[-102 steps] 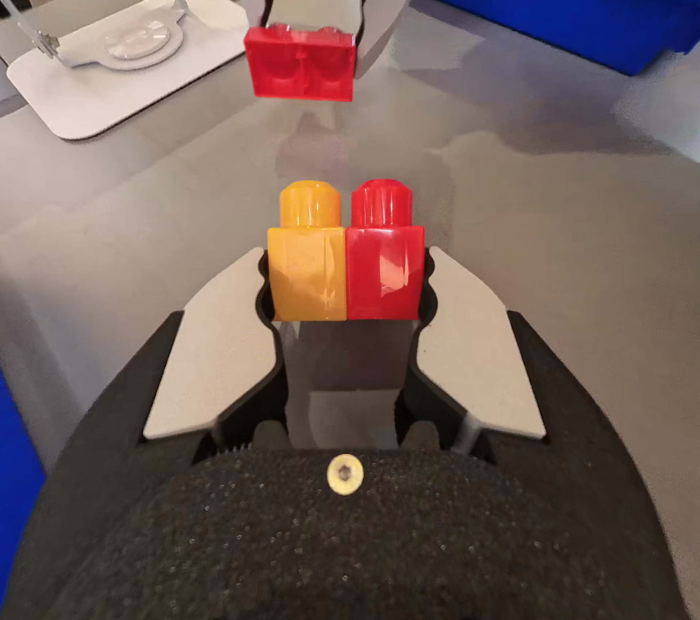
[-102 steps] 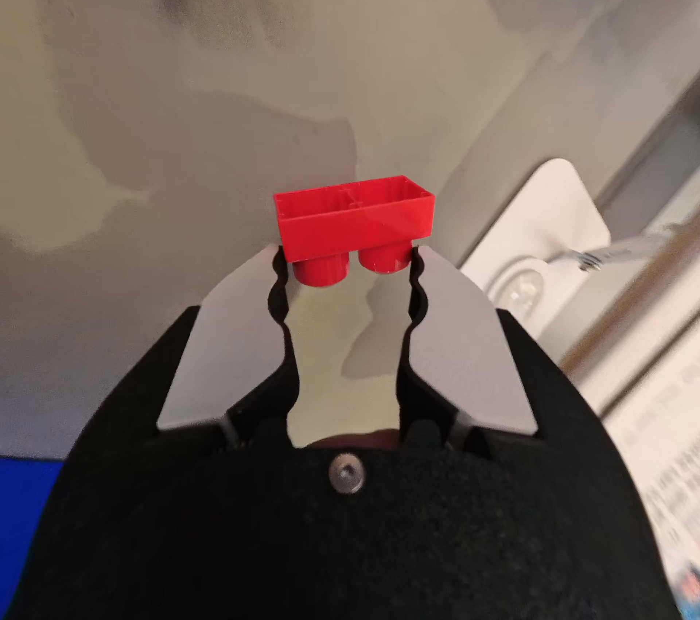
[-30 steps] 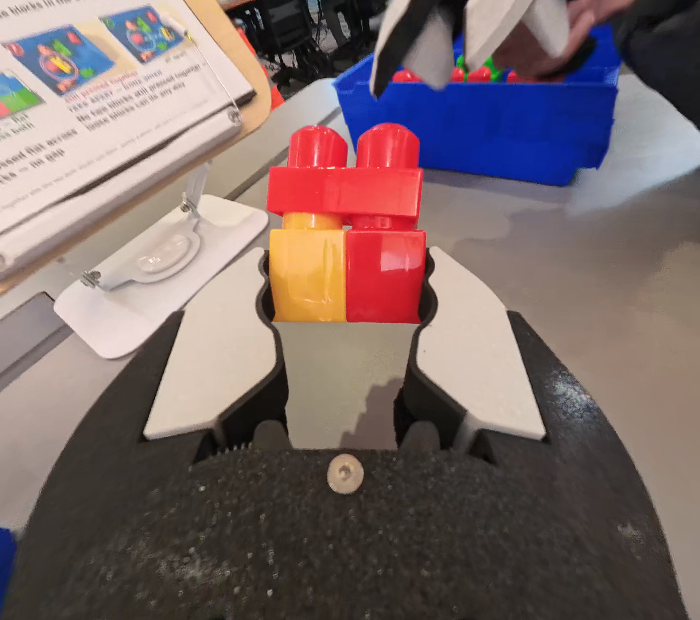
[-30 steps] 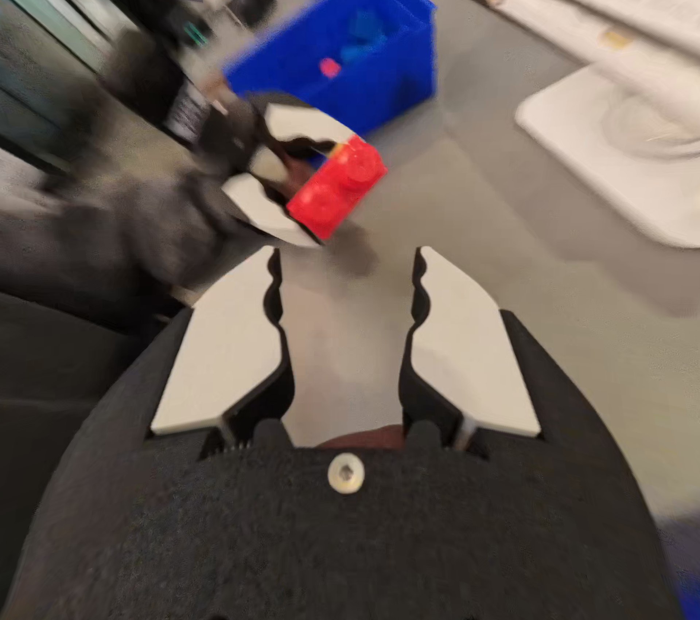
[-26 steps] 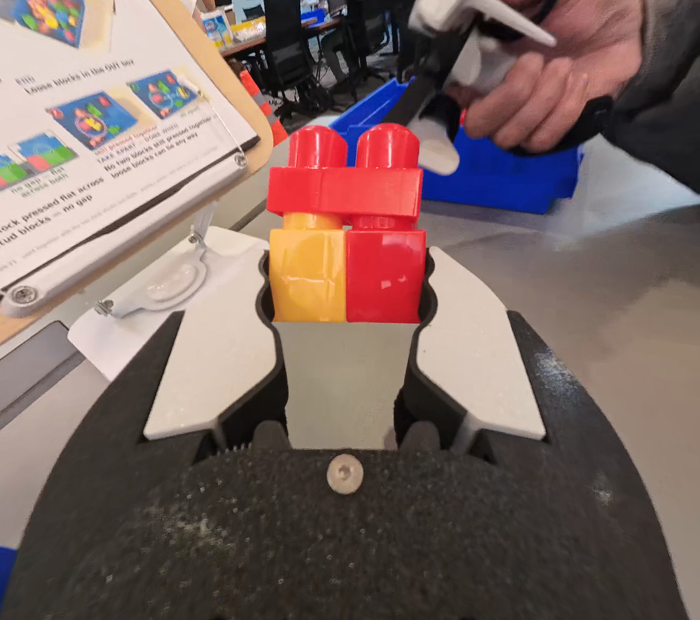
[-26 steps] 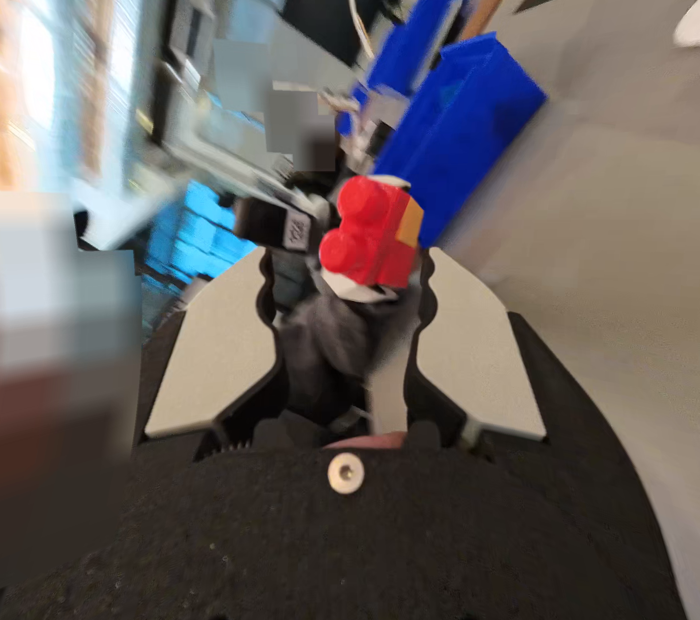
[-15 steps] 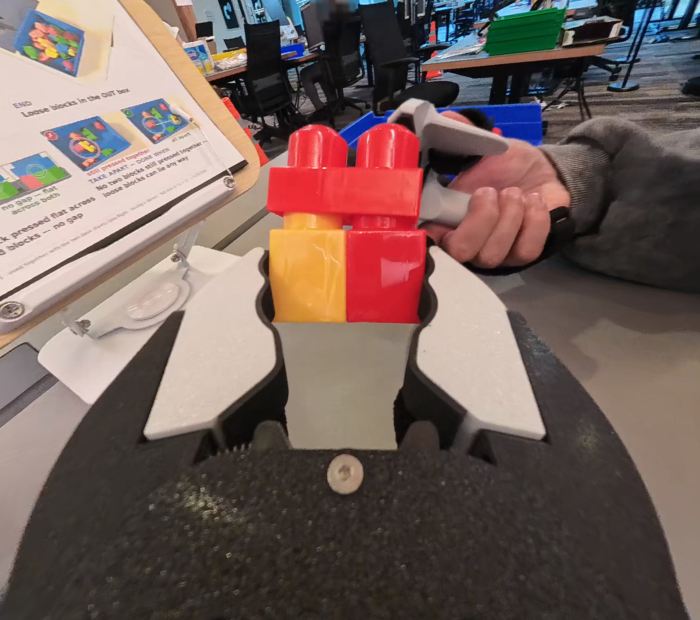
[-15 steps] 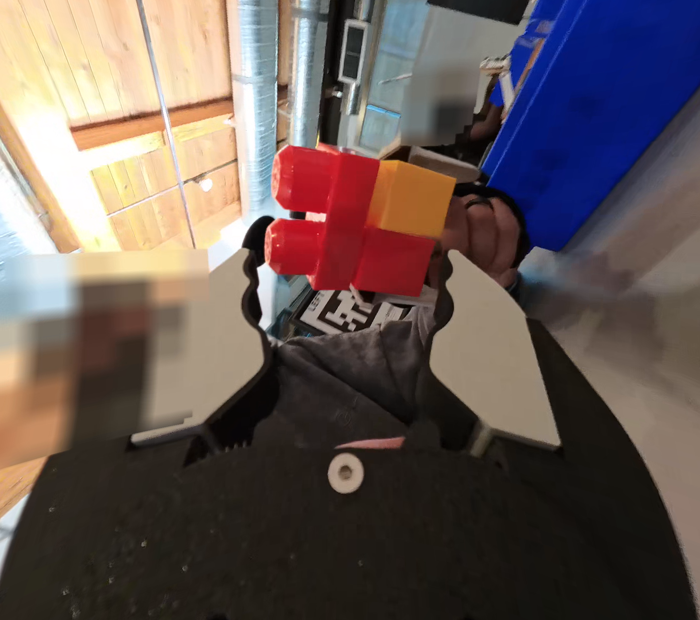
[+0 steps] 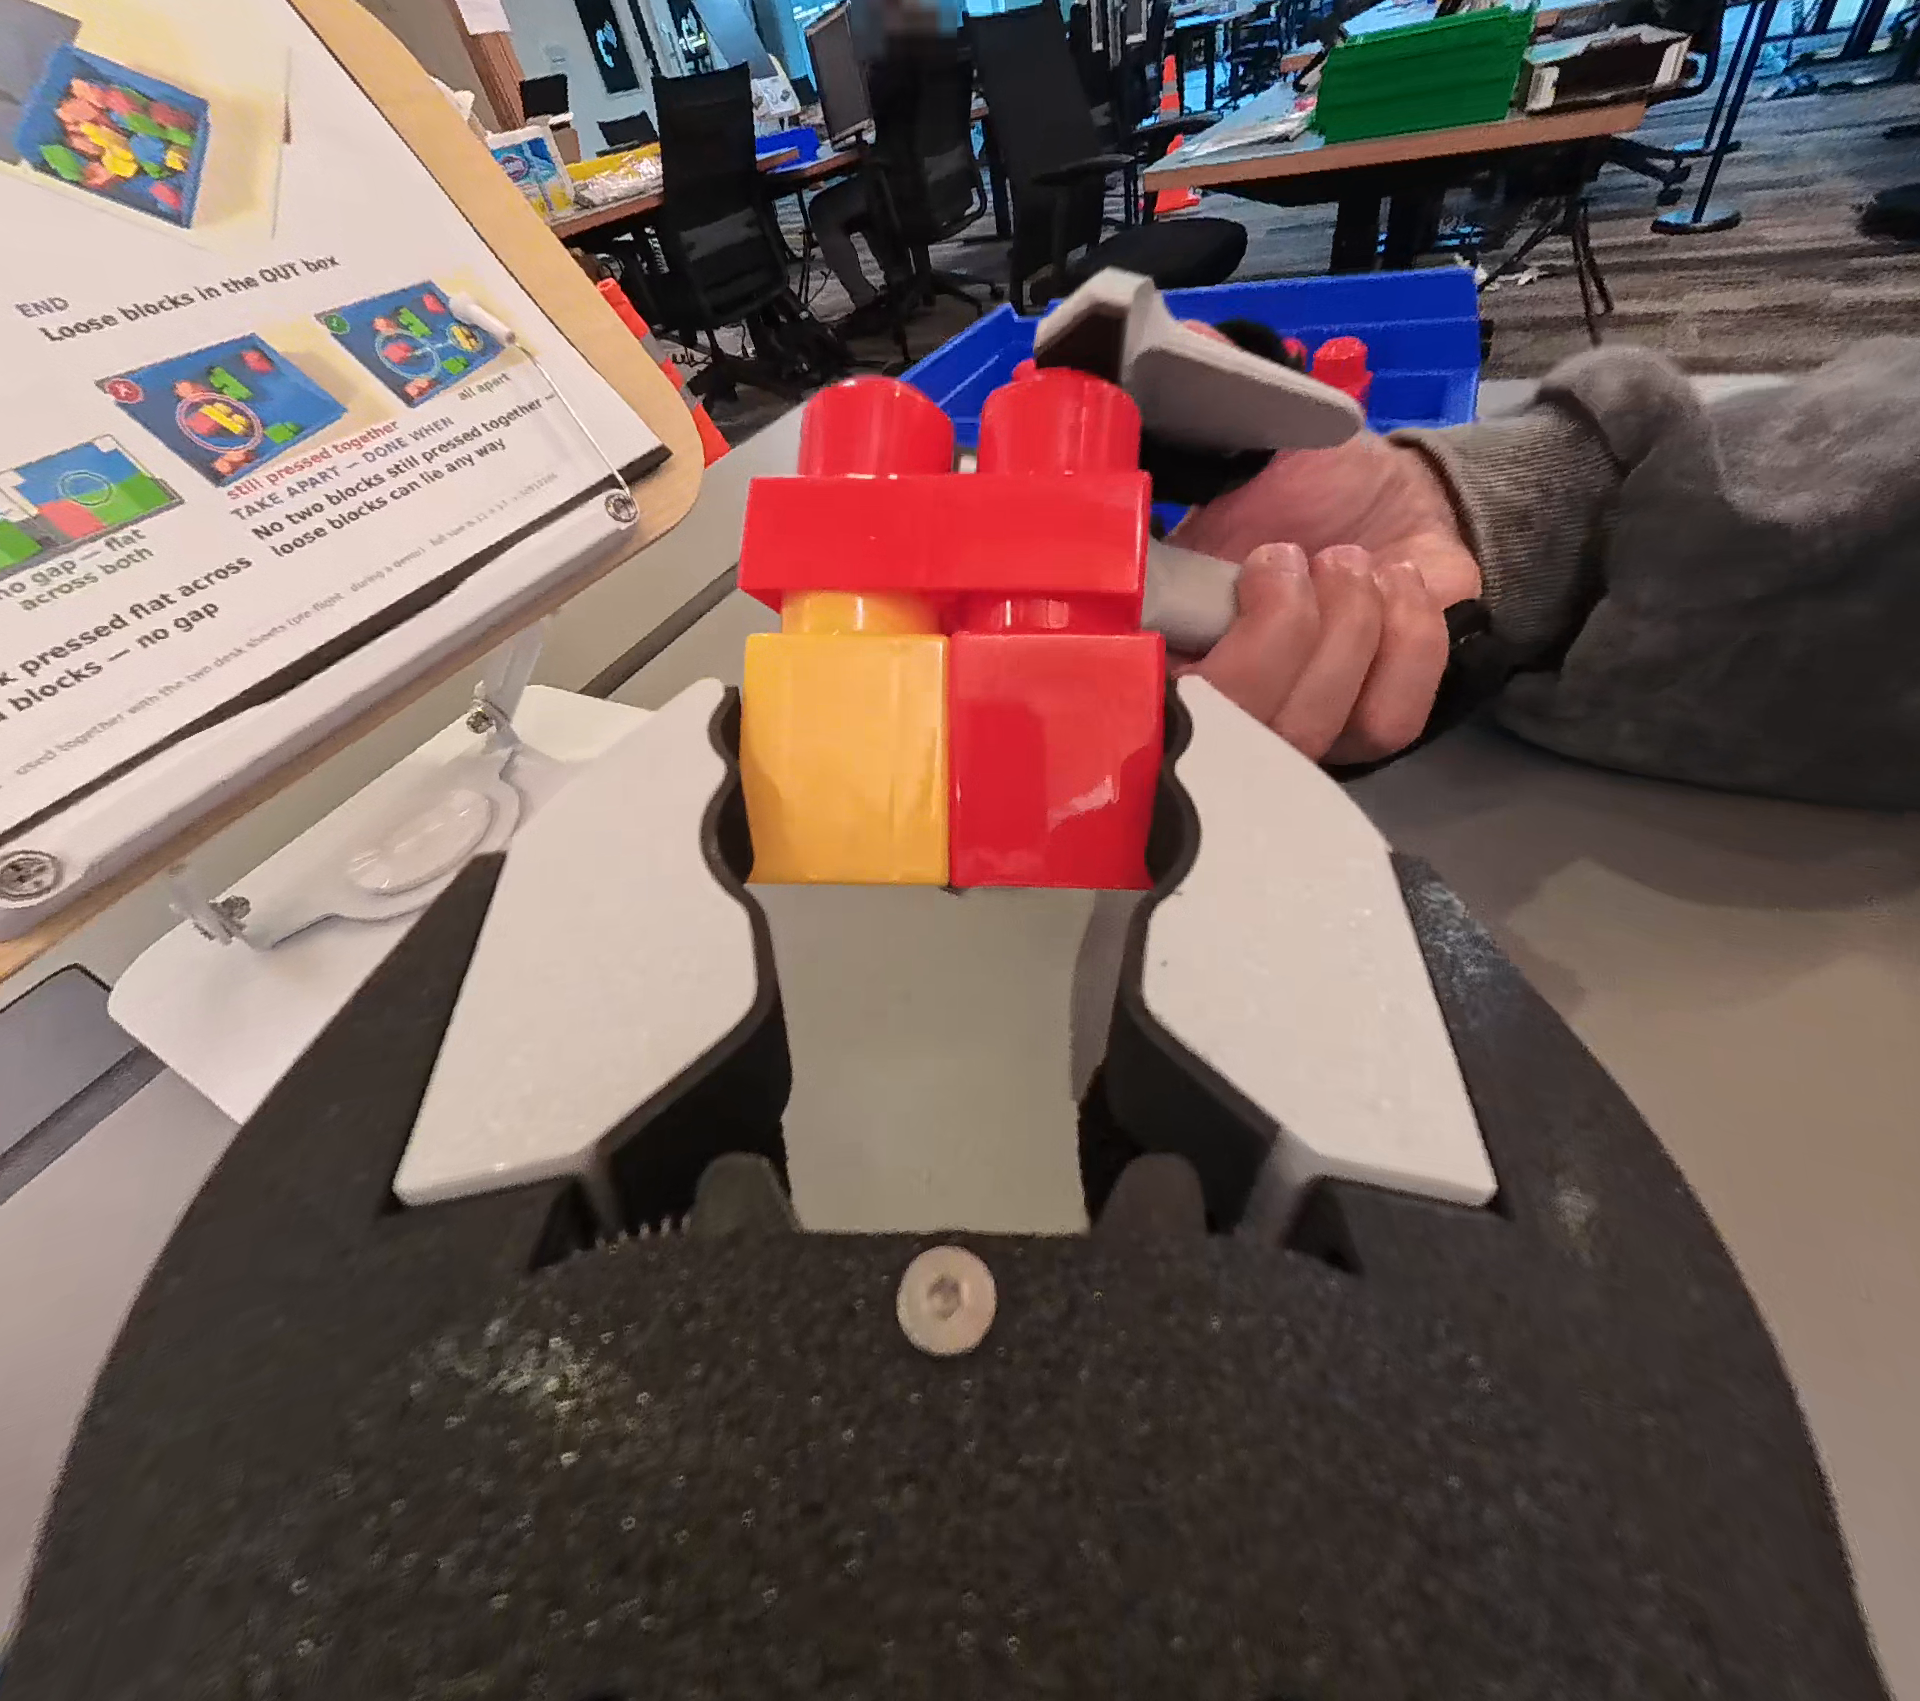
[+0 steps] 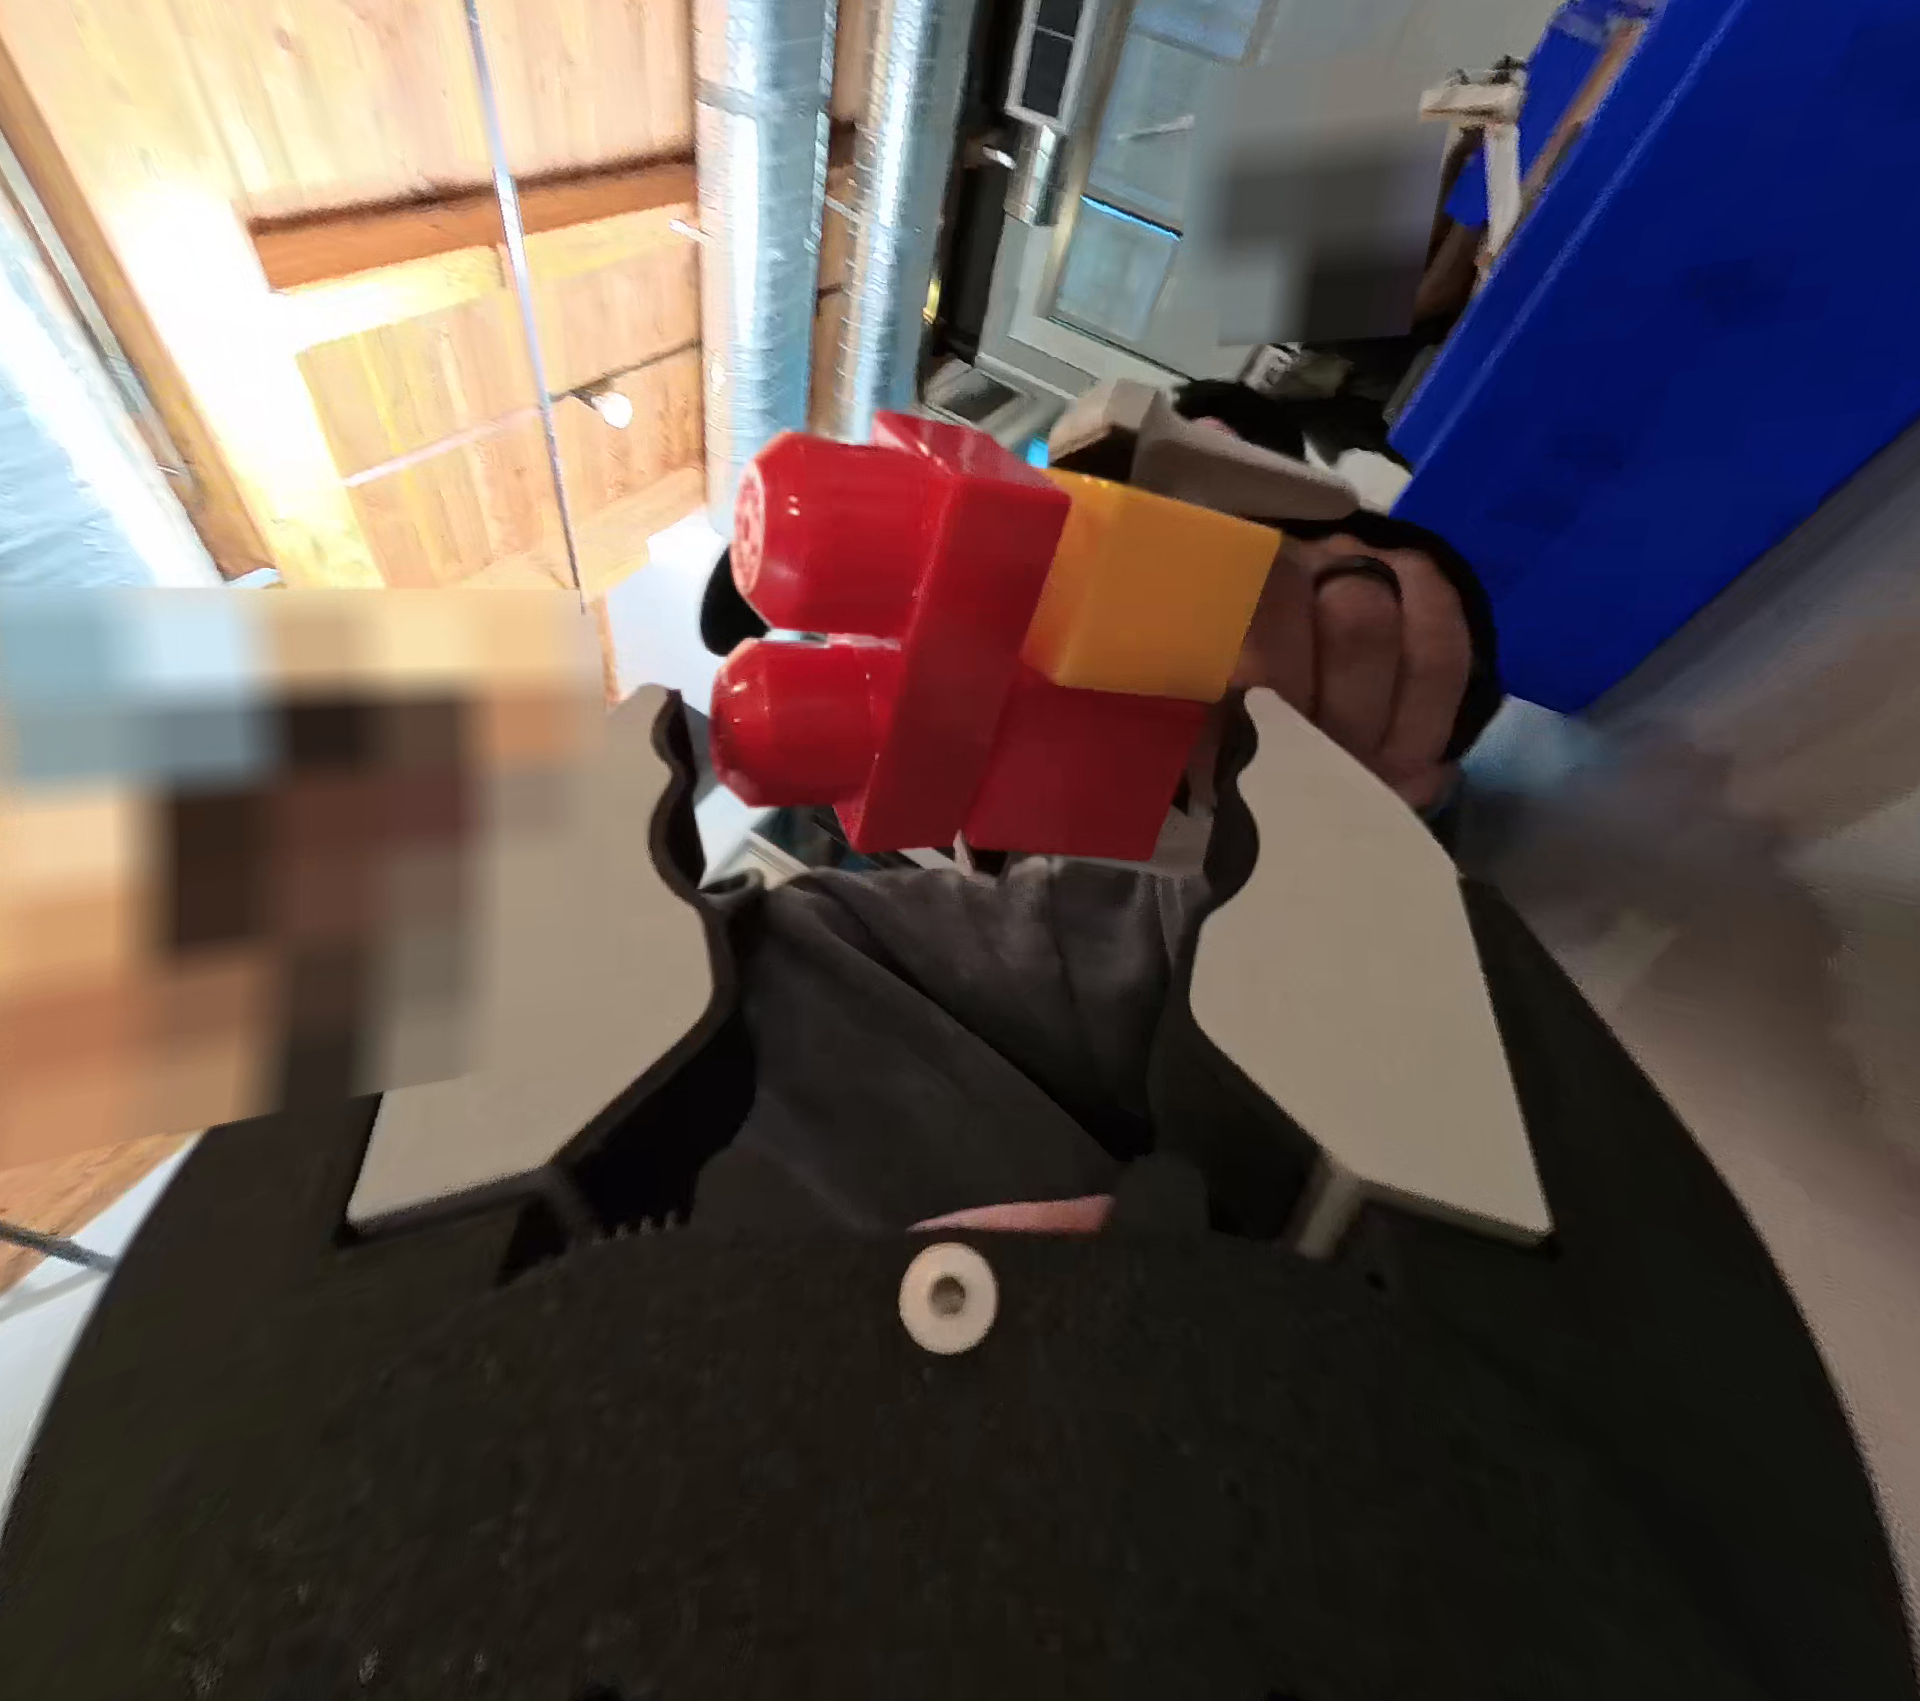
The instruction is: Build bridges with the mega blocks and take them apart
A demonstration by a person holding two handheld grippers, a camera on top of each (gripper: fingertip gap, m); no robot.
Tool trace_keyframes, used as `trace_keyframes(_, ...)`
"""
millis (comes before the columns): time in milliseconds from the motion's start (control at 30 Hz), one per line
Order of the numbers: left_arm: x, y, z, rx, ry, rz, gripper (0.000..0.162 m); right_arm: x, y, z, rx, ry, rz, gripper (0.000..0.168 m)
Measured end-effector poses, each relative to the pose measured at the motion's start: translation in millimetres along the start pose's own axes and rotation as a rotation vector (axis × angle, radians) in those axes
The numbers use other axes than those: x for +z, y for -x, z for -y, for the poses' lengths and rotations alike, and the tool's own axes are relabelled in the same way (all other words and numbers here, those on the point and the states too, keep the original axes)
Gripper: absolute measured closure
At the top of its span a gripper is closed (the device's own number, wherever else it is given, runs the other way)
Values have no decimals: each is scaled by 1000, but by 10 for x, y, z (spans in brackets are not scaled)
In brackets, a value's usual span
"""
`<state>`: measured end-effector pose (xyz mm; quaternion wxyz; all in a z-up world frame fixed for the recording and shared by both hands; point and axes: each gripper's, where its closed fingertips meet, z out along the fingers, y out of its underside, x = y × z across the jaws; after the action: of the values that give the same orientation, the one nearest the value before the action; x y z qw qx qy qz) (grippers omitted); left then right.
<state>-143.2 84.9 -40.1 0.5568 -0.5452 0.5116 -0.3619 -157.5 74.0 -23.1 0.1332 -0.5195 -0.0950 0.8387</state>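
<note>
On my left wrist view, an instruction board leans at the far left on a white stand. My left gripper is clamped on a small bridge, its fingers pressing a yellow block and a red block side by side, with a flat red two-stud block capping both. Just right of it, my right gripper reaches toward the top block, jaws spread with nothing between them; a blue bin sits behind on the grey table.
</note>
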Motion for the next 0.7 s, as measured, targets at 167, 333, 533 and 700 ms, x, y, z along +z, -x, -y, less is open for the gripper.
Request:
trace_keyframes(167,15,-101,36,14,-9,-32,88,-181,11,286,22,-135,84,73)
trace_keyframes(333,99,-274,-4,38,10,-85,88,-12,38,75,13,0,136,67)
trace_keyframes(533,141,-337,-67,40,26,-116,88,-38,-32,23,51,35,134,71)
trace_keyframes(700,164,-330,-116,37,31,-126,88,-68,-73,30,34,25,113,72)
